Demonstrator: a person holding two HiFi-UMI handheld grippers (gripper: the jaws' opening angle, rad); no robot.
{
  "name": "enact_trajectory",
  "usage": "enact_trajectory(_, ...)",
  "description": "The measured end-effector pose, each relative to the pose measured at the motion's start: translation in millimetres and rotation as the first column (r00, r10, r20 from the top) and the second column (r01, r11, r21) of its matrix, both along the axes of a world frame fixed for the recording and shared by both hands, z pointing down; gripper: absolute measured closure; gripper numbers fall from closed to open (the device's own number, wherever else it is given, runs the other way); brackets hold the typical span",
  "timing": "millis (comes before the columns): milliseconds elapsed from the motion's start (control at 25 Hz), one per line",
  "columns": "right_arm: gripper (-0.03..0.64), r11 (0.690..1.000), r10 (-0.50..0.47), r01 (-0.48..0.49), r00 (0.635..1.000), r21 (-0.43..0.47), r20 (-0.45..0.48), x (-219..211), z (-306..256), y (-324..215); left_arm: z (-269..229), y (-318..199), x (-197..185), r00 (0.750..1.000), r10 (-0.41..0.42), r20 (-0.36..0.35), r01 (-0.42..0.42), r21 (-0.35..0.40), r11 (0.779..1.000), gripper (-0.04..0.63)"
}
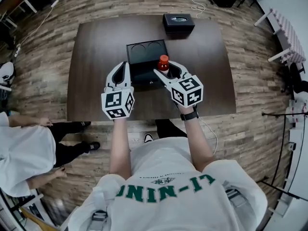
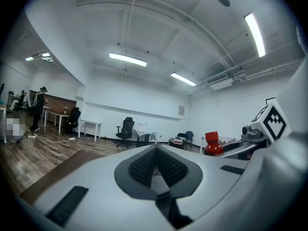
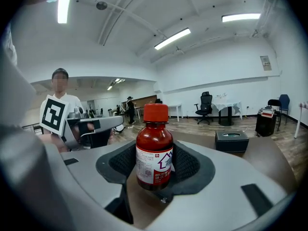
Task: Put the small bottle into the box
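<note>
A small brown bottle [image 1: 163, 63] with a red cap stands upright between the pads of my right gripper [image 1: 166, 69], which is shut on it. In the right gripper view the bottle [image 3: 154, 143] shows a white label and sits between the dark ribbed pads [image 3: 186, 163]. It hangs over the front part of the open black box [image 1: 144, 57] at the table's middle. My left gripper [image 1: 124, 66] is just left of the box, its jaws together and empty [image 2: 156, 149]. From the left gripper view the bottle [image 2: 213, 145] is off to the right.
A second, closed black box [image 1: 178, 23] [image 3: 232, 141] sits at the far edge of the dark table [image 1: 96, 47]. A person in white [image 1: 24, 153] stands at the table's near left corner. Chairs and desks stand far off in the room.
</note>
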State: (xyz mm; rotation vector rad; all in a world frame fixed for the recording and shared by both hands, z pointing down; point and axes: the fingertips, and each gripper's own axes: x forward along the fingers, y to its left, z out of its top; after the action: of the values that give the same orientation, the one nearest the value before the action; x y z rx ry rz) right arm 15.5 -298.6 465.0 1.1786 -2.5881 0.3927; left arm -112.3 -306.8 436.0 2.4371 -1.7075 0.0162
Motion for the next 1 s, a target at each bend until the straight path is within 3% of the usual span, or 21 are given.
enact_trajectory(240, 0.385, 0.994, -0.112, 0.109, 0.987, -0.028, -0.115, -7.4, 12.7, -35.5, 16.8, -44.4, -8.0, 0.999, -0.013, 0.036, 0.014, -0.025, 1.000, 0.583)
enact_trajectory(440, 0.385, 0.976, -0.218, 0.210, 0.949, -0.060, -0.226, -9.6, 31.5, -62.1, 30.4, -69.8, -6.1, 0.999, -0.006, 0.054, 0.008, -0.049, 0.999, 0.583)
enact_trajectory(680, 0.385, 0.924, -0.381, 0.354, 0.838, -0.143, -0.389, -23.7, 84.5, -77.3, 45.4, -87.8, -11.8, 0.998, -0.004, 0.055, 0.008, -0.061, 0.998, 0.583)
enact_trajectory(1000, 0.385, 0.826, -0.563, 0.464, 0.671, -0.319, -0.483, -37.5, 161.2, -81.5, 59.7, -103.8, -10.8, 0.998, -0.003, 0.055, 0.007, -0.083, 0.997, 0.583)
